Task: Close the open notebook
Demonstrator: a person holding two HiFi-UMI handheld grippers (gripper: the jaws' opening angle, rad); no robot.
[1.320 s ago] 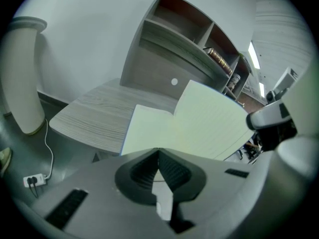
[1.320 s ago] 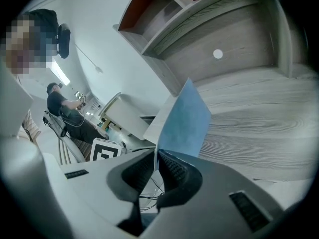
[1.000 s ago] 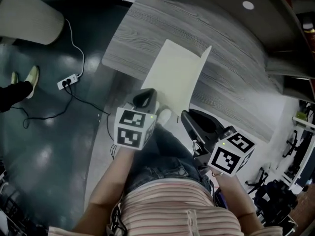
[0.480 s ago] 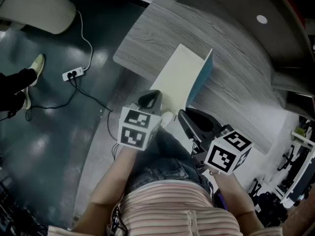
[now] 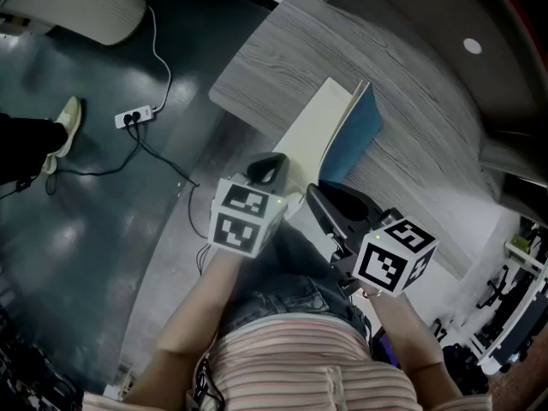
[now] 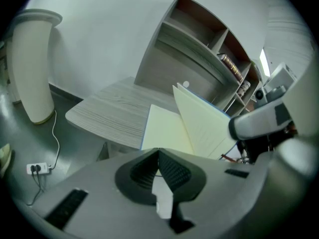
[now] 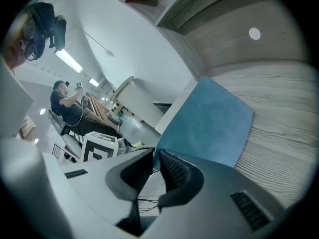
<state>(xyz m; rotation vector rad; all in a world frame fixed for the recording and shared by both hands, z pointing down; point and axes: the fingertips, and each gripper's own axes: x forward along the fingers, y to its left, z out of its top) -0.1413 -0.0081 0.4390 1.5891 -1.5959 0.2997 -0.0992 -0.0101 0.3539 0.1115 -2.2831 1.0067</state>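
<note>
The notebook (image 5: 330,118) lies on the grey surface (image 5: 411,92) close to its left edge. Open floor (image 5: 103,221) lies beyond that edge, and bare wood runs to the right and far side. Its long axis runs near to far. The cream pages (image 6: 167,131) lie flat on the left and the blue cover (image 5: 361,135) stands tilted on the right. The left claw (image 6: 158,151), pressed together and empty, sits at the pages' near end. The right claw (image 7: 155,154) has just been opening and is slightly spread, with the cover's near corner between its tips.
</note>
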